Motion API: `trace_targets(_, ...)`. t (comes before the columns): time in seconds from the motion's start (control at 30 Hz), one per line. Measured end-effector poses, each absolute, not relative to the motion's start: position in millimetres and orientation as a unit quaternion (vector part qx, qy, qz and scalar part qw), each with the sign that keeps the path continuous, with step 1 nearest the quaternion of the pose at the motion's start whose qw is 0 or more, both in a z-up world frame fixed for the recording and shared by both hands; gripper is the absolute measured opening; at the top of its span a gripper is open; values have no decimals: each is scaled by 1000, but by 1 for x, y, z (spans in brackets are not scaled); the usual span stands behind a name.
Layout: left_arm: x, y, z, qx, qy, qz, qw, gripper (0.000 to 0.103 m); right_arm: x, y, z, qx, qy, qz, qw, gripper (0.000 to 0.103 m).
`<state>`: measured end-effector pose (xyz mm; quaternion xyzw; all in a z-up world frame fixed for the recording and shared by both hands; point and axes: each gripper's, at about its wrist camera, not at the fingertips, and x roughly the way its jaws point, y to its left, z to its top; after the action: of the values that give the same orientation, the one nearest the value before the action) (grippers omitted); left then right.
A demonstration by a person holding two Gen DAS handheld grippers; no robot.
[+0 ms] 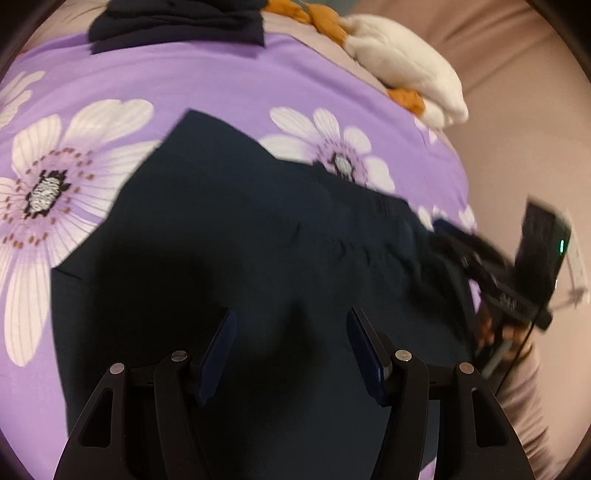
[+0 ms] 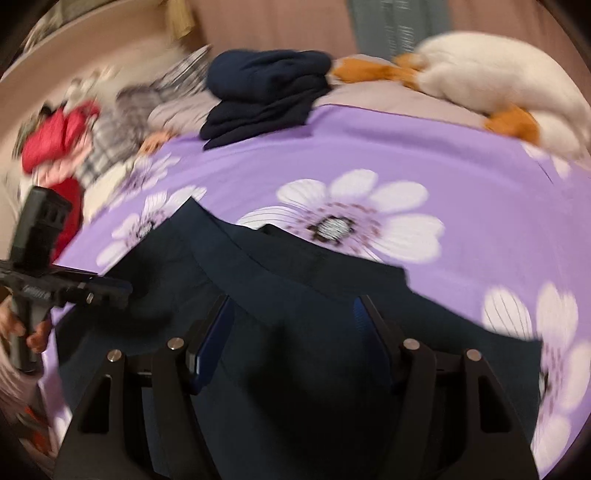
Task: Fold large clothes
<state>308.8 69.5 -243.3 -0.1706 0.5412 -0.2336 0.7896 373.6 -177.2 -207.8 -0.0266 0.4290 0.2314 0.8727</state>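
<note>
A dark navy garment (image 1: 229, 236) lies spread on a purple bedspread with white flowers (image 1: 207, 88); it also shows in the right wrist view (image 2: 288, 280). My left gripper (image 1: 291, 350) is open and empty, hovering over the garment's near part. My right gripper (image 2: 293, 339) is open and empty, over the garment near its folded edge. The right gripper shows at the garment's right edge in the left wrist view (image 1: 443, 230). The left gripper shows at the left in the right wrist view (image 2: 110, 288).
A stack of folded dark clothes (image 2: 266, 92) sits at the far side of the bed, also in the left wrist view (image 1: 177, 22). A white and orange plush toy (image 2: 491, 85) lies far right. A heap of red and checked clothes (image 2: 85, 136) lies far left.
</note>
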Motion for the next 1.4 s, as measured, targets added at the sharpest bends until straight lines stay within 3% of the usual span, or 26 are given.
trace_targets(0.23,312,63,-257,-158,548,-240,786,60,396,-145,-231,-99,444,253,854,62)
trace_targets(0.3,310,66,-257,-159,547,-242,786,60,395,-145,-234,-115,448,258,848,46)
trace_targets(0.37,310,67,-257,-163,545,-244,785,60,393,-145,-237,-135,454,259,842,19)
trace_targets(0.43,311,69,-258,-169,544,-246,784,60,389,-145,-237,-151,454,266,837,8)
trace_targets(0.47,311,69,-259,-172,544,-246,784,60,387,-144,-237,-160,451,266,837,7)
trace_targets(0.7,318,70,-259,-180,538,-234,790,60,385,-124,-232,-270,387,179,863,5)
trace_targets(1.0,344,73,-265,-207,527,-213,796,60,413,-131,-248,-223,412,142,872,6)
trace_targets(1.03,344,76,-264,-212,525,-209,797,60,414,-137,-242,-199,413,141,877,9)
trace_targets(1.13,342,81,-260,-222,522,-200,799,60,409,-156,-221,-130,404,118,898,34)
trace_targets(1.23,330,85,-253,-200,520,-186,810,68,392,-183,-197,-71,396,100,910,33)
trace_targets(1.4,295,88,-239,-143,510,-197,825,68,346,-211,-187,-43,414,81,906,34)
